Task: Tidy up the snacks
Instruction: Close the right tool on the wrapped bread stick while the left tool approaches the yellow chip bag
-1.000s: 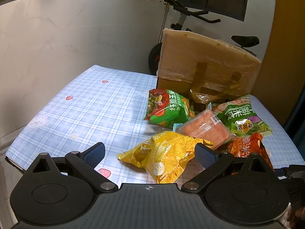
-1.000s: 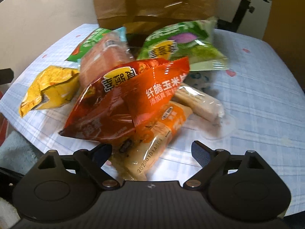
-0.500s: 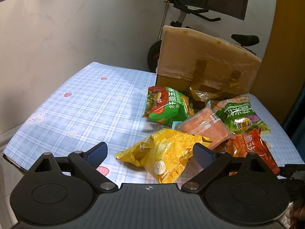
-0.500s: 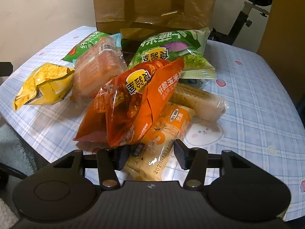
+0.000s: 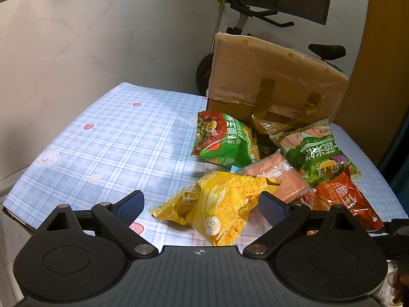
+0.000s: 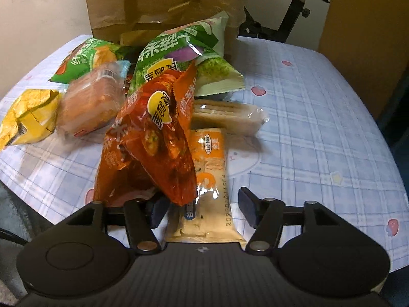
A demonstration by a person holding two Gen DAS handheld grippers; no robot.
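From the left wrist, the left gripper (image 5: 199, 204) hangs wide open over the crinkled yellow snack bag (image 5: 214, 204) on the blue checked tablecloth (image 5: 107, 148), gripping nothing.

From the right wrist, the right gripper (image 6: 202, 208) looks half-open around the glossy orange-red chip bag (image 6: 156, 143), which stands tilted. I can't tell if it is pinched. Closing firmly seems next, then carrying it to the brown cardboard box (image 6: 158, 2).

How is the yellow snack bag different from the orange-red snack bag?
The yellow snack bag lies flat on the table; the orange-red snack bag stands tilted up. The yellow snack bag sits alone at the pile's edge; the orange-red snack bag leans over other packets, its bottom end between the right gripper's fingers. Both are crinkly, shiny bags.
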